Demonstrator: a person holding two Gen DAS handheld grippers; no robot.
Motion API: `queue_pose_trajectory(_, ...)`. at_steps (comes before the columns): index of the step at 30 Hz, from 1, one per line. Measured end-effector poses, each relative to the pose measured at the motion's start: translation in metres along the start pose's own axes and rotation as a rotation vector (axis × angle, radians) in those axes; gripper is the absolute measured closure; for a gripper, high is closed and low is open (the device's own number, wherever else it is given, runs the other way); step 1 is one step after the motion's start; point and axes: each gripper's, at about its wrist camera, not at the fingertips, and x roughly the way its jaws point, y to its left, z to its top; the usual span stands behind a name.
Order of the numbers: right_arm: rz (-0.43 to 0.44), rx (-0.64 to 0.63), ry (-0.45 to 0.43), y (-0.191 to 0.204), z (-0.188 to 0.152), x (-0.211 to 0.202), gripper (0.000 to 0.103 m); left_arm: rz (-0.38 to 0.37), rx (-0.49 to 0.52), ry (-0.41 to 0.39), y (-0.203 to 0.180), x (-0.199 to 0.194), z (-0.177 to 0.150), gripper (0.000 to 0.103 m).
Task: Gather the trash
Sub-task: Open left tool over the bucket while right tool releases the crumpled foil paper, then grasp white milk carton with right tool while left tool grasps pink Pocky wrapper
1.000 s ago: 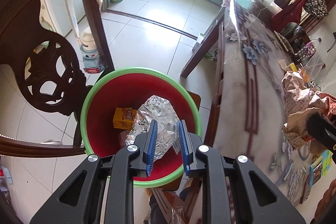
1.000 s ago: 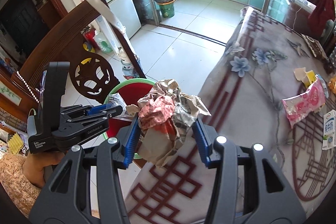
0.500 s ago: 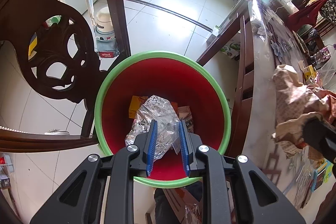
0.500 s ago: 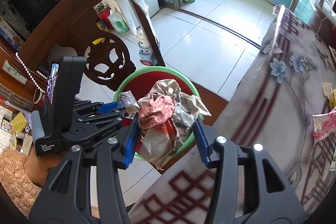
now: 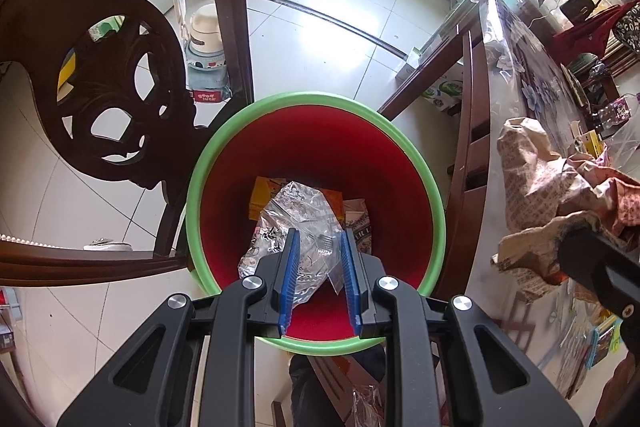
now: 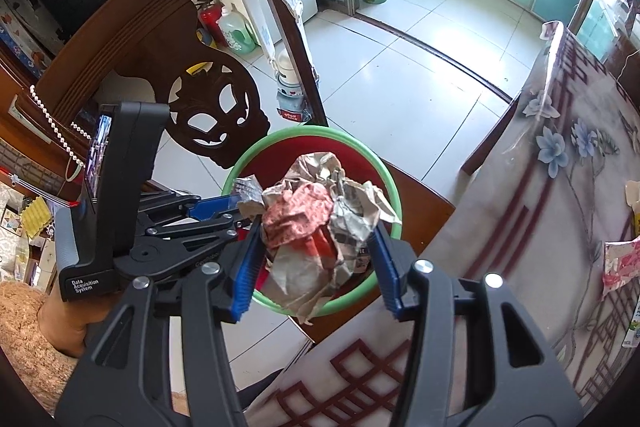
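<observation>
Left gripper [image 5: 318, 279]: our jaws pinch a clear plastic wrapper [image 5: 298, 227] over the mouth of the bin [image 5: 316, 103].
Right gripper [image 6: 316, 267]: jaws have just been opening around a crumpled paper wad [image 6: 320, 223], pads barely touching it, above the bin's near rim.
Risk: we judge the wad, wide and overhanging the rim, could tip onto the floor; the wrapper may cling to a pad.
Beyond: table [image 6: 540, 227] with more litter.
</observation>
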Motion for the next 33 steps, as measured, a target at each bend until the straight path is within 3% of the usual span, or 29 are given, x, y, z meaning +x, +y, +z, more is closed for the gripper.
queue_pose_trajectory(9,-0.010,0.004,-0.011,0.001,-0.001,-0.002,0.050,0.002,0.024,-0.017,-0.006,-0.006,0.006,0.082)
queue_pose_trajectory(10,-0.013,0.005,-0.014,0.000,-0.001,-0.002,0.045,0.010,0.024,-0.020,-0.006,-0.007,0.008,0.079)
queue_pose_trajectory(11,-0.019,0.009,-0.019,0.000,-0.002,-0.004,0.042,0.016,0.022,-0.024,-0.006,-0.008,0.009,0.066)
queue_pose_trajectory(12,-0.022,0.015,-0.027,-0.001,-0.002,-0.006,0.037,0.016,0.016,-0.034,-0.005,-0.011,0.010,0.061)
queue_pose_trajectory(21,-0.022,0.050,-0.079,-0.008,-0.008,-0.033,0.032,0.008,0.024,-0.069,-0.011,-0.029,0.008,0.061)
queue_pose_trajectory(24,-0.039,0.061,-0.107,-0.010,-0.013,-0.048,0.025,-0.006,0.042,-0.081,-0.019,-0.038,0.003,0.061)
queue_pose_trajectory(33,-0.078,0.110,-0.172,-0.022,-0.029,-0.085,0.023,-0.042,0.110,-0.129,-0.050,-0.063,-0.006,0.061)
